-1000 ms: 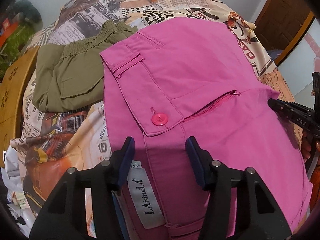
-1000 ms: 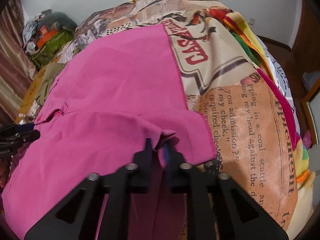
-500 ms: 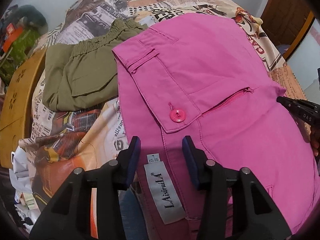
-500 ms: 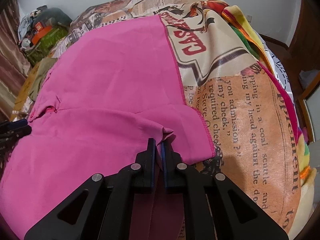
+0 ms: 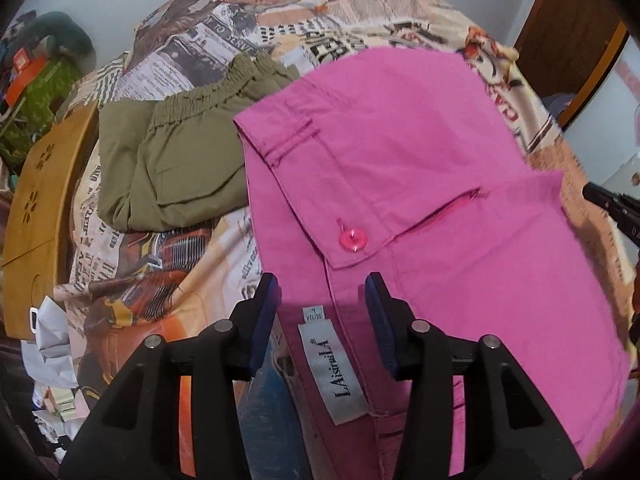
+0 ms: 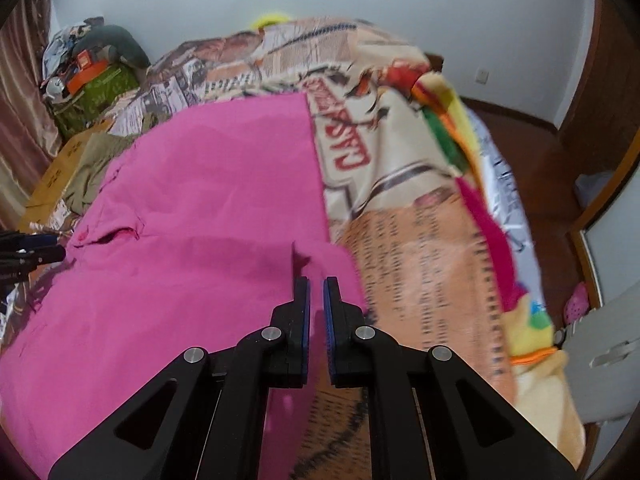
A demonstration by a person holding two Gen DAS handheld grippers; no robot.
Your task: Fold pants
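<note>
Pink pants point(image 5: 400, 168) lie folded on the printed bedspread, waistband toward me, with a pink button point(image 5: 352, 239) and a white label point(image 5: 336, 372). My left gripper point(image 5: 322, 300) is open, its fingers either side of the waistband edge, holding nothing. In the right wrist view the pants point(image 6: 192, 208) spread to the left. My right gripper point(image 6: 316, 292) has a narrow gap between its fingers, just behind the raised hem corner point(image 6: 308, 254), with no cloth in it. The right gripper's tip shows at the right edge of the left wrist view point(image 5: 612, 204).
Folded olive pants point(image 5: 176, 160) lie left of the pink ones. A tan cardboard box point(image 5: 36, 208) stands at the bed's left edge, crumpled paper point(image 5: 52, 340) below it. The bedspread point(image 6: 420, 240) extends right, then drops to a wooden floor point(image 6: 560, 200).
My right gripper has let go of the pink hem corner and pulled back and up. My left gripper has drawn back from the waistband, still open.
</note>
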